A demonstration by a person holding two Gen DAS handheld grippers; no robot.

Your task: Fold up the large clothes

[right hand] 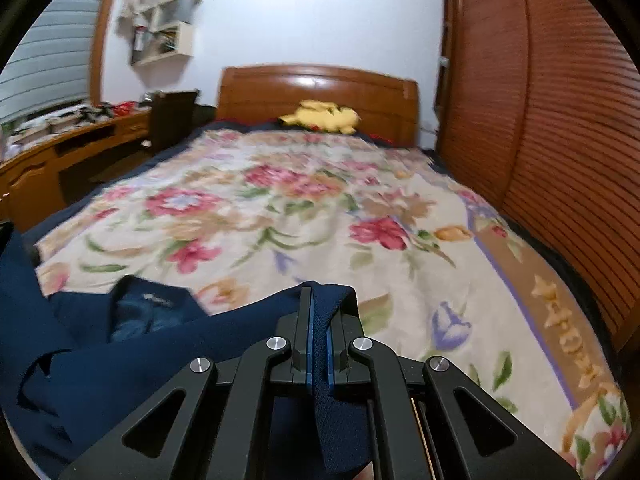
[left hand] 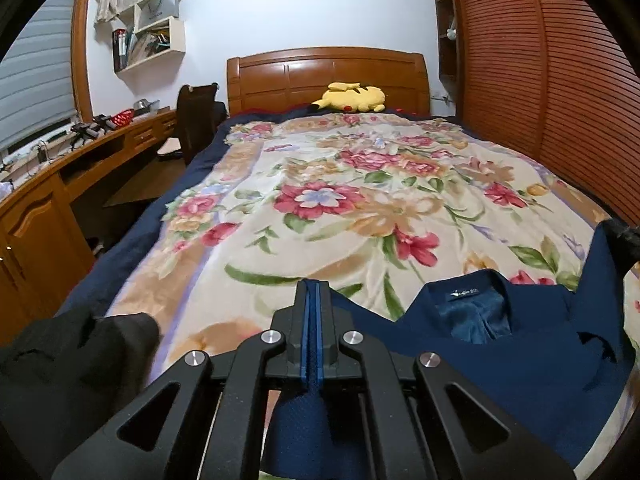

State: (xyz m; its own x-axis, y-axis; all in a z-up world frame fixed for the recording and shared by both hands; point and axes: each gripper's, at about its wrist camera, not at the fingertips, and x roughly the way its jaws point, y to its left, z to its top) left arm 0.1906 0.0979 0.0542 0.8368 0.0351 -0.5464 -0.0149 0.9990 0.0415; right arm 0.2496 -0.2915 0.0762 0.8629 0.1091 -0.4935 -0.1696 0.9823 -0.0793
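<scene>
— Where is the garment now?

— The dark navy jacket with the shiny blue lining [left hand: 480, 344] lies at the near end of the bed, on the cream fleece blanket printed with red and pink flowers [left hand: 320, 208]. Its collar and label face up, towards the wooden headboard [left hand: 328, 76].

— And the two tools?

— Each is pinched tight on an edge of it. The left hand-held gripper [left hand: 312, 300] has its blue pads together on a strip of the navy cloth, and the right hand-held gripper [right hand: 319, 308] is clamped on another fold of the same cloth.

— Which way does the jacket lie from them?

— Between the two. From the left one the collar sits to the right; from the right one it sits to the left. So I judge the held edge runs across the bed, and the body of the jacket hangs towards the foot. Neither hand looks nearer the collar.

— Do the views differ?

— Yes. The left view is sharp and shows a black garment [left hand: 72, 356] heaped at the near left corner. The right view is blurred, and shows the brown border of the blanket by the slatted wardrobe doors [right hand: 568, 128]. A yellow plush toy [left hand: 350, 98] lies by the headboard.
</scene>
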